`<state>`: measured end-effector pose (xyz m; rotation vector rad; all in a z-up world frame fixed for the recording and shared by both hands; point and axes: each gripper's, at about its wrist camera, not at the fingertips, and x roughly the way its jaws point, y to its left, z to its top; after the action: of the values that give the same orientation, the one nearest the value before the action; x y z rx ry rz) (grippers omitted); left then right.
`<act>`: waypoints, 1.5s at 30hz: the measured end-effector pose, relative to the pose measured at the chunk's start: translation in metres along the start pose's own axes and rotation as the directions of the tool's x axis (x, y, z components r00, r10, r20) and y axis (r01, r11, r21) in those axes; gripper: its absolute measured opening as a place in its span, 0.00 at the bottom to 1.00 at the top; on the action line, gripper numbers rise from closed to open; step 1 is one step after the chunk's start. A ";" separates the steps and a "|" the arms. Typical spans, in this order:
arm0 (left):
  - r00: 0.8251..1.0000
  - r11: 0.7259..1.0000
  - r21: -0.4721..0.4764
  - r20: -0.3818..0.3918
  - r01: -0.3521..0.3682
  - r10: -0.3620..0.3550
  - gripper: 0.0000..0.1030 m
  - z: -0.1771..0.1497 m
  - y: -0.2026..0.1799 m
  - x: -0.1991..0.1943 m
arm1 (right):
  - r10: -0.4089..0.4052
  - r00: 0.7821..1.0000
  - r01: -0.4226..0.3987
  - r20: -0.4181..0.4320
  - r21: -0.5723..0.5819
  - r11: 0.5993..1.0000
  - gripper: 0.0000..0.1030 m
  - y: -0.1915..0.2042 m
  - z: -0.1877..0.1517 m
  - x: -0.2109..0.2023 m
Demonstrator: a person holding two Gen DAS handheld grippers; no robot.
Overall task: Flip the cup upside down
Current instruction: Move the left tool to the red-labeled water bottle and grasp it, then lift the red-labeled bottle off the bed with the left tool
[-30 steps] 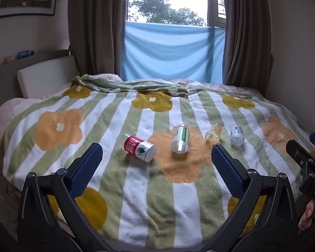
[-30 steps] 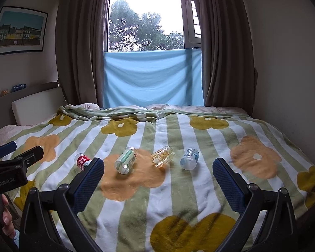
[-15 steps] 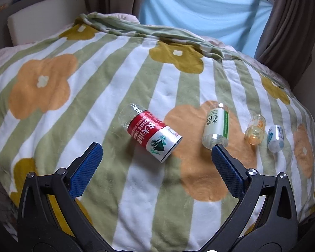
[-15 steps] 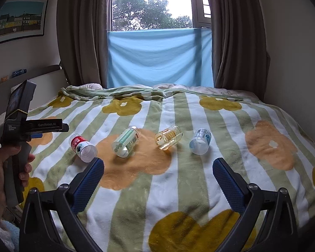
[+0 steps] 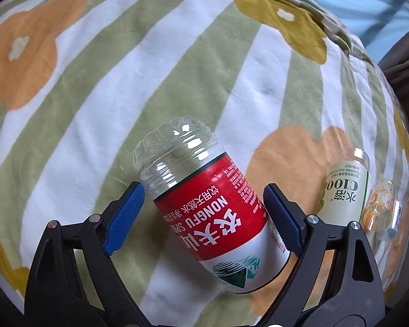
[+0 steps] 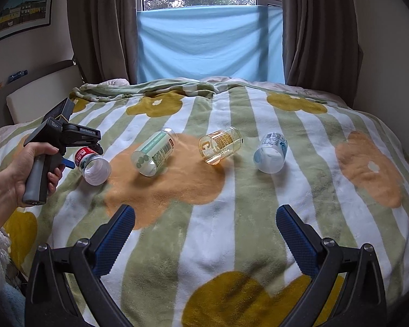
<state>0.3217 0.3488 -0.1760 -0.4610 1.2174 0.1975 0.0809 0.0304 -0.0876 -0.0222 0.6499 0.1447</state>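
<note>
A clear cup with a red Nongfu label [image 5: 212, 212] lies on its side on the striped bed cover, its open mouth toward me. My left gripper [image 5: 204, 218] is open and straddles it, one blue pad on each side, with small gaps. In the right wrist view the same cup [image 6: 92, 164] lies at the left, under the hand-held left gripper [image 6: 68, 141]. My right gripper [image 6: 204, 241] is open and empty above the near part of the bed.
Three more cups lie on their sides in a row: a green-label one [image 6: 154, 154], an orange-label one [image 6: 220, 145] and a blue-label one [image 6: 271, 152]. The green one also shows in the left wrist view [image 5: 343, 190]. Headboard at left, curtains and window behind.
My left gripper has moved forward and down until its pads flank the red-label cup. My right gripper has moved slightly closer to the bed.
</note>
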 end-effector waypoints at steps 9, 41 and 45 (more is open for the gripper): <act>1.000 0.999 0.050 -0.024 0.004 -0.002 0.75 0.005 -0.014 0.005 | -0.007 1.000 0.006 -0.026 -0.013 1.000 1.00 0.001 -0.002 0.010; 0.992 0.885 0.455 -0.110 0.100 -0.056 0.78 -0.179 -0.095 -0.045 | 0.040 0.998 -0.041 0.040 0.011 0.999 1.00 -0.041 -0.006 -0.075; 0.997 0.875 0.479 -0.051 0.070 -0.053 0.97 -0.181 -0.096 -0.056 | 0.056 0.998 -0.056 0.034 0.007 0.998 1.00 -0.040 -0.008 -0.076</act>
<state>0.1849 0.1883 -0.1501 -0.0661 1.2343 -0.1716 0.0222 -0.0193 -0.0491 0.0061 0.6179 0.1964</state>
